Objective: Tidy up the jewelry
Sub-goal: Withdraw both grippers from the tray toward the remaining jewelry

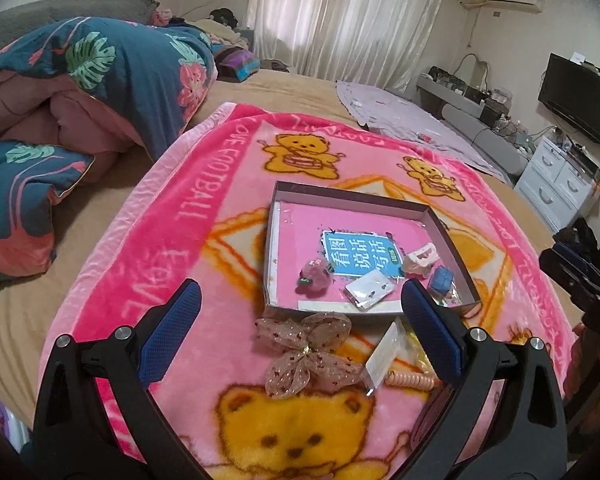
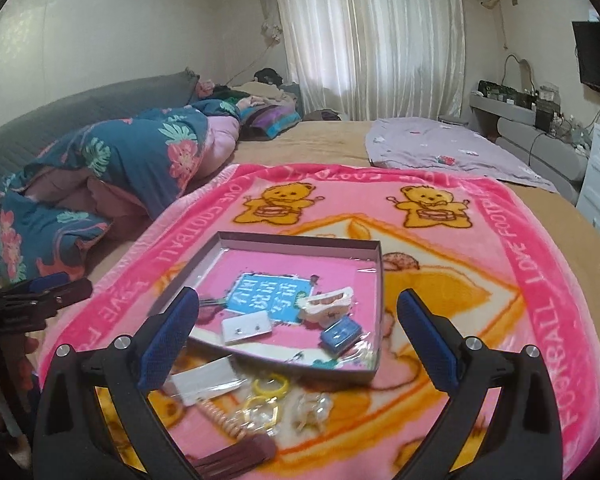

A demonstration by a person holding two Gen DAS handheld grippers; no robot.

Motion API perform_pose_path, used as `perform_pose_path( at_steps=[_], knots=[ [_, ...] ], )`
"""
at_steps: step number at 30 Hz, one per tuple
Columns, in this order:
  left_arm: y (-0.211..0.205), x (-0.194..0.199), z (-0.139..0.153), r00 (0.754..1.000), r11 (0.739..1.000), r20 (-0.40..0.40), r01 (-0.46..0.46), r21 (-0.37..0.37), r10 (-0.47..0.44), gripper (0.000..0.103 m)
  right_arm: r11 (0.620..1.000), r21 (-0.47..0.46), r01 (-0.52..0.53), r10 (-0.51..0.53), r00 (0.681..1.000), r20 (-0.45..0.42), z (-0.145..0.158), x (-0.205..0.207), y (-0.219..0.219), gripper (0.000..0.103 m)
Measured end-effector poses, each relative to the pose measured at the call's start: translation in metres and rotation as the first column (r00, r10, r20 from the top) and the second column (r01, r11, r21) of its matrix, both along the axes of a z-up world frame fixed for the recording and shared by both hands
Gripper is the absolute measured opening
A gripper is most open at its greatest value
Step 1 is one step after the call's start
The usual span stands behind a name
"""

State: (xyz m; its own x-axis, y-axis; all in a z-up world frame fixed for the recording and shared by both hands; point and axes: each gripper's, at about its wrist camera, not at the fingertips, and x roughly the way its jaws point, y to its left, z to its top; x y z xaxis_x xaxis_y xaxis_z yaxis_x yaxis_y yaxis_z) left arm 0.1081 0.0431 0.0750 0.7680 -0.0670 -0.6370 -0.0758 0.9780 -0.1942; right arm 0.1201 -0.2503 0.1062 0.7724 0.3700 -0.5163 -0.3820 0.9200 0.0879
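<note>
On the pink bear blanket (image 1: 228, 208) spread over the bed, I hold both grippers above the loose jewelry: left gripper (image 1: 300, 332) wide open and empty over the gauzy bow clip (image 1: 306, 354), right gripper (image 2: 298, 332) just as wide and empty over the yellow rings (image 2: 270, 388) and coiled hair tie (image 2: 224, 416). The shallow box (image 2: 374, 304) lies just beyond, already holding several pieces. My worry is that the plush pile catches a finger, or the slippery plastic packet (image 1: 384, 354) beside the bow gets pinched up with it.

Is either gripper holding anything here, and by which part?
Nothing is held. The left gripper and right gripper are both open, hovering above the pink bear-print blanket.
</note>
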Motion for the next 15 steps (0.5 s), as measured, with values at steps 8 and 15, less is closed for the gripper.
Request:
perform_pose_path(
  at_steps=[8,15],
  knots=[
    [0.007,-0.015,0.001,1.000,1.000,0.002,0.002,0.016,-0.002,0.093,0.999,-0.018,-0.032,0.033,0.999,0.017,0.005,-0.033,0.014,0.099],
    [0.012,-0.030,-0.001,1.000,0.999,-0.003,0.008,0.044,-0.008,0.093,0.998,-0.035,-0.052,0.052,0.999,0.006,0.003,-0.048,0.020,0.099]
  ],
)
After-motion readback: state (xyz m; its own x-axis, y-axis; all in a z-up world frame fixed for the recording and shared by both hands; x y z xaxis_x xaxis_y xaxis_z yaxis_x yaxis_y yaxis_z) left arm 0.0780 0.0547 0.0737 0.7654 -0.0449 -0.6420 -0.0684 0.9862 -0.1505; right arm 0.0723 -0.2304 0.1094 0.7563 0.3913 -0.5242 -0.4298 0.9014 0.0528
